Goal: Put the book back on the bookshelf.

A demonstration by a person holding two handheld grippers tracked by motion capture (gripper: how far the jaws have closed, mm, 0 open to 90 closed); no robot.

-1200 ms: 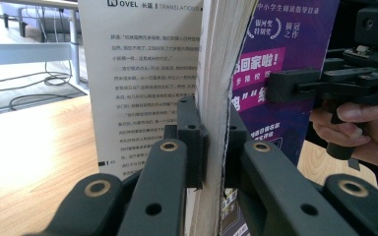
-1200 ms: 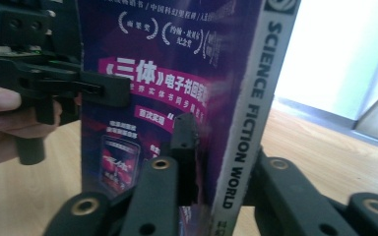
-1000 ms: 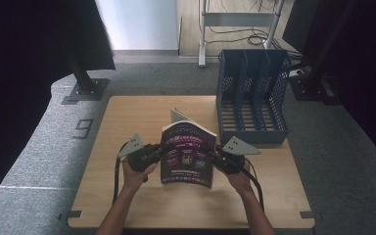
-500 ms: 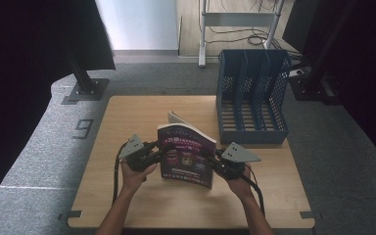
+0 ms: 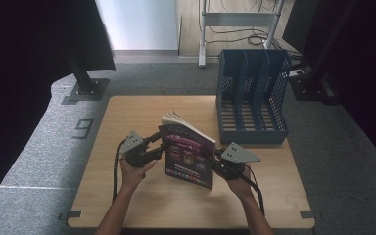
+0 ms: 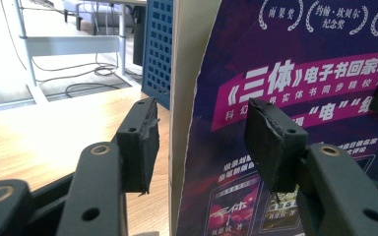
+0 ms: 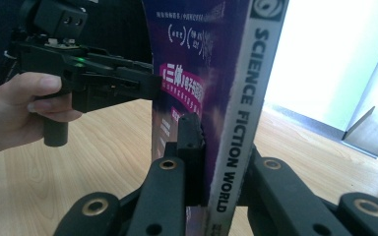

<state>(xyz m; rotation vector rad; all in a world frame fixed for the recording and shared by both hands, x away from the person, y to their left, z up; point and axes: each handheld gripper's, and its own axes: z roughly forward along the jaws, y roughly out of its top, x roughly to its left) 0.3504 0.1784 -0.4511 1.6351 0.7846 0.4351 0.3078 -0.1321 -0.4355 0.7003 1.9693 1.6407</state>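
Magazine (image 5: pixel 188 155) upright on surface (image 5: pixel 127 112): our right gripper (image 5: pixel 219 164) fingers clamp spine, left gripper (image 5: pixel 157 144) fingers just been opening, off cover; next, w/ one grip, carry to file rack (image 5: pixel 252 128).
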